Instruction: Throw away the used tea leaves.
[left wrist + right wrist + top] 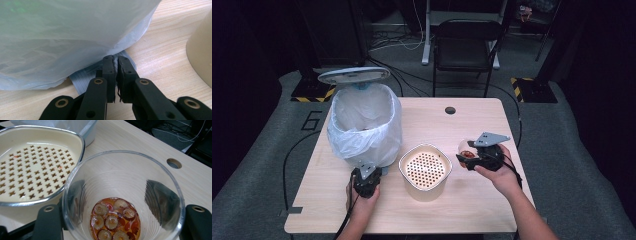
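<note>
Glass cup sits clamped in right tool; left tool closed, empty.

High view sits above the person's side, looking forward and down over the whole table. Left gripper view is way low and close, staring at the bagged bin base. Right gripper view looks down from close up at the perforated strainer, which the high view shares.

Matt pale wooden table, clear glass cup
</note>
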`<control>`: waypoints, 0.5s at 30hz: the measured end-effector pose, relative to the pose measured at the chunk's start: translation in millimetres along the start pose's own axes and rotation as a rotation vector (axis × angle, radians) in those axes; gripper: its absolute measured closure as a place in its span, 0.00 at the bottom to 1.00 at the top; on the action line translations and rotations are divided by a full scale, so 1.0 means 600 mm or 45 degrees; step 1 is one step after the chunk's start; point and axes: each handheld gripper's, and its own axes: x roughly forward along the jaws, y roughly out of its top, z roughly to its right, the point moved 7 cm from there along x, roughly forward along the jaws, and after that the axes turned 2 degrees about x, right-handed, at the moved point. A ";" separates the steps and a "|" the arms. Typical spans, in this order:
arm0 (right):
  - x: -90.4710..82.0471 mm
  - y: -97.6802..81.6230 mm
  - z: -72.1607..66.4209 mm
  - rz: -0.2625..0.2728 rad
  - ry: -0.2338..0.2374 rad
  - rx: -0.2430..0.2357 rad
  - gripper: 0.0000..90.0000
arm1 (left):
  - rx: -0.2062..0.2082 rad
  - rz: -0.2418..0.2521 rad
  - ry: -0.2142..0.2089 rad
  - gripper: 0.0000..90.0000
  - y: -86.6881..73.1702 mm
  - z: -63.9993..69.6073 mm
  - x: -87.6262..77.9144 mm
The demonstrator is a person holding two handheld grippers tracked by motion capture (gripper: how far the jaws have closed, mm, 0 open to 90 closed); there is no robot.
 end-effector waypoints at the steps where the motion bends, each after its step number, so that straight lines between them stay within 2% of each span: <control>1: 0.002 0.004 0.002 0.004 -0.002 -0.005 0.36 | -0.001 0.005 0.004 0.94 0.000 0.000 0.000; 6: 0.015 0.029 0.011 0.016 -0.029 -0.017 0.37 | 0.002 0.005 0.006 0.94 0.000 -0.001 0.000; 12: 0.035 0.057 0.012 0.027 -0.051 -0.091 0.37 | 0.000 0.005 0.004 0.94 0.000 -0.001 0.000; 15: 0.042 0.069 0.010 0.040 -0.043 -0.097 0.37 | 0.000 0.010 0.002 0.94 0.001 -0.001 0.001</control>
